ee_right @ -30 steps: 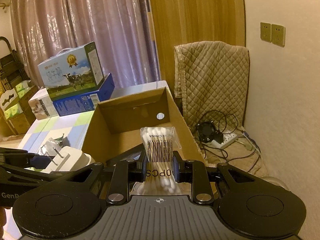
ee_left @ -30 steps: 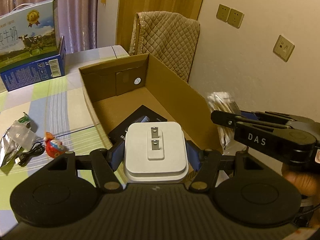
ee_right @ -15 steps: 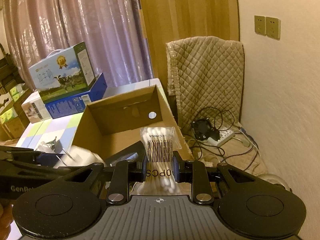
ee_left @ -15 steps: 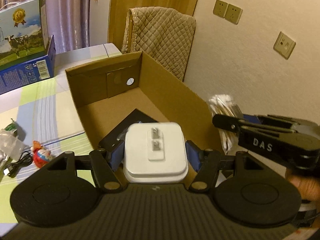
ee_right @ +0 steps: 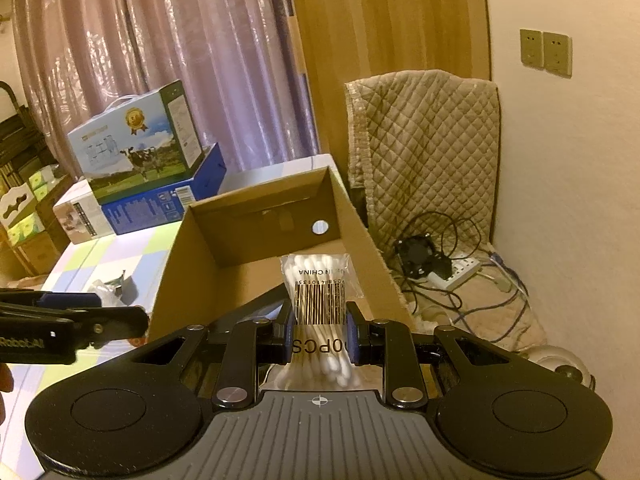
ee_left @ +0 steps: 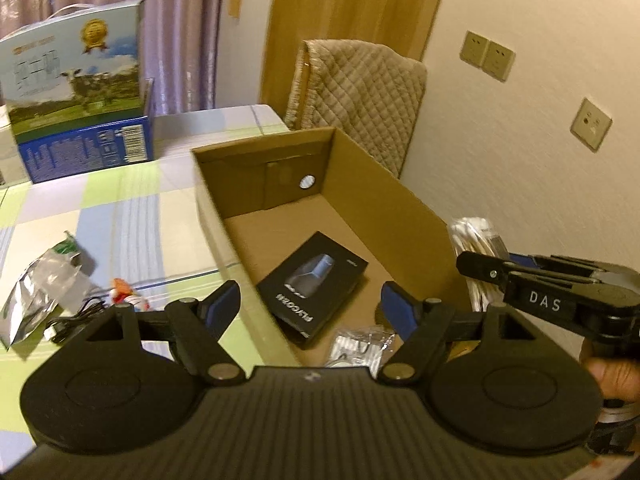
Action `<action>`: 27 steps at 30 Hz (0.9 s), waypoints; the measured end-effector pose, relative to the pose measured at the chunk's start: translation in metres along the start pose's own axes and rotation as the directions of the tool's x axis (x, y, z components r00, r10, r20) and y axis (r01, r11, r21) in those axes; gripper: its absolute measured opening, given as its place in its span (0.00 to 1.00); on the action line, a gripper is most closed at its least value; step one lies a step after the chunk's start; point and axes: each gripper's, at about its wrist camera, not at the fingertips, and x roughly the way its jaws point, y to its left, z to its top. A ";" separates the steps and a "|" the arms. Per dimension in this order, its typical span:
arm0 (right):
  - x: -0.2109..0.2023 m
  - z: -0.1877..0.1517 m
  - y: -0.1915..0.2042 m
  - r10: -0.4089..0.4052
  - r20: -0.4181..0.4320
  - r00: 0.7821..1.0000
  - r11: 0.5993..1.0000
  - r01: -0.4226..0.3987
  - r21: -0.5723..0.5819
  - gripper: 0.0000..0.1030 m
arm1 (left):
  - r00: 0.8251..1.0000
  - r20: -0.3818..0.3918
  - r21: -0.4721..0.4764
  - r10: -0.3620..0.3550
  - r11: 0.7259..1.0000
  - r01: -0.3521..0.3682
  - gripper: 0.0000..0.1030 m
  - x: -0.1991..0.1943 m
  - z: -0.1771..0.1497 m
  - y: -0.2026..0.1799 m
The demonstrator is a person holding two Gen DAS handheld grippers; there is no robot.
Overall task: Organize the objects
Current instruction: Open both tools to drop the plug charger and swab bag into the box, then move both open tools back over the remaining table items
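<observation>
**A:** What do you see from the left wrist view?

**B:** My left jaws [ee_left: 310, 306] are spreading apart with nothing between the pads [ee_left: 224, 304]. Beyond and below them sits the cardboard box [ee_left: 404, 208], open-topped so things can drop straight in. On its floor, just ahead of my jaws, lies a black product box [ee_left: 314, 288], flat and out of the way. Nearer me, low between the jaws, is a small clear packet [ee_left: 360, 346]; I cannot tell what it holds. Off to my left on the surface [ee_left: 120, 216] wait a silver foil bag [ee_left: 40, 292], a black cable [ee_left: 76, 316] and a small red toy [ee_left: 124, 292], not yet sorted, I judge.

**A:** And from the right wrist view?

**B:** My right jaws [ee_right: 319, 340] are clenched on the cotton swab bag [ee_right: 319, 292], gripping its middle so it stands upright between them. I hold it above the near end of the same box, ahead of me, likely ready to lower it in. The other gripper reaches in from my left, level with the box's near wall.
</observation>
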 end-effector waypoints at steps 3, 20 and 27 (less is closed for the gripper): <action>0.003 0.001 0.003 0.006 0.001 1.000 1.000 -0.006 0.008 0.22 | 1.000 0.007 -0.018 0.008 1.000 -0.008 0.74 -0.007 -0.003 0.008; -0.006 -0.002 0.000 0.028 0.028 0.999 0.996 -0.030 0.079 0.70 | 0.998 -0.021 -0.120 0.066 0.990 -0.068 0.75 -0.024 -0.036 0.057; -0.020 -0.006 0.022 0.051 0.030 0.998 0.997 -0.053 0.059 0.70 | 0.996 -0.011 -0.145 0.091 0.985 -0.092 0.76 -0.045 -0.047 0.073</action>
